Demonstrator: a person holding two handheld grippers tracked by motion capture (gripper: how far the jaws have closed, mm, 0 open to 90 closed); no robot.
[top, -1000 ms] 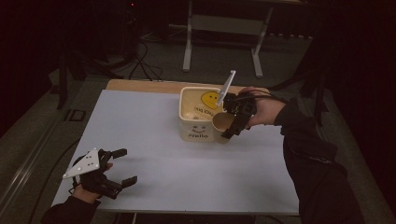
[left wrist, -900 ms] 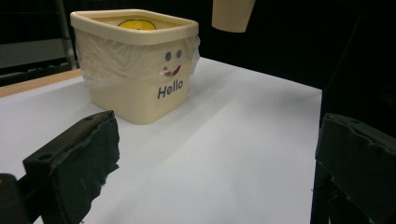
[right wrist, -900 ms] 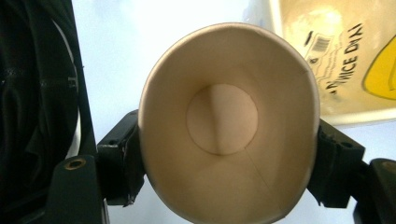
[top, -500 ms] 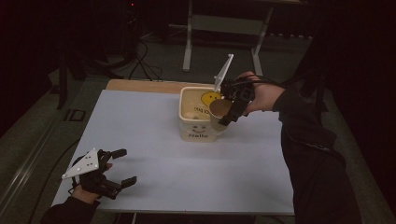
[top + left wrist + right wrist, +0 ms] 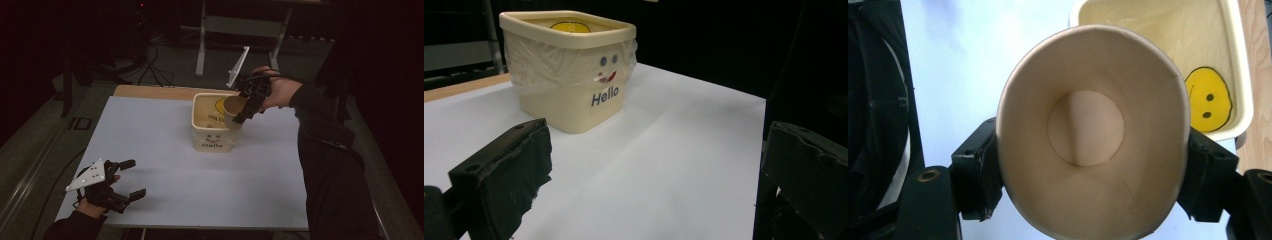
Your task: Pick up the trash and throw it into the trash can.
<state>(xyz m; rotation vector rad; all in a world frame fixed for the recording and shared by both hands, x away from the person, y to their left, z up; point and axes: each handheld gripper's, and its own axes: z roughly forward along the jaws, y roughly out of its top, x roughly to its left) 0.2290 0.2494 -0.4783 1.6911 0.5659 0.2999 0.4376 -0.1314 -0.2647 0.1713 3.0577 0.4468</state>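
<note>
A cream square tub (image 5: 212, 127) marked "Hello" stands on the white table, a yellow smiley on its inner wall (image 5: 1207, 100). My right gripper (image 5: 245, 105) is shut on a tan paper cup (image 5: 233, 111), held tilted above the tub's right rim. Seen from the right gripper view, the empty cup (image 5: 1093, 130) opens toward the camera, squeezed oval between the jaws. My left gripper (image 5: 131, 177) rests near the table's front left corner, open and holding nothing. From the left gripper view the tub (image 5: 569, 65) lies ahead, well beyond the spread jaws.
A white tabletop (image 5: 165, 150) has a wooden strip (image 5: 150, 92) along its far edge. Beyond it stand a metal frame (image 5: 240, 25) and floor cables (image 5: 155, 65). The person's dark sleeve (image 5: 325, 145) crosses the table's right side.
The right gripper has carried the cup a little up and back over the tub's right rim. The left gripper has stayed put.
</note>
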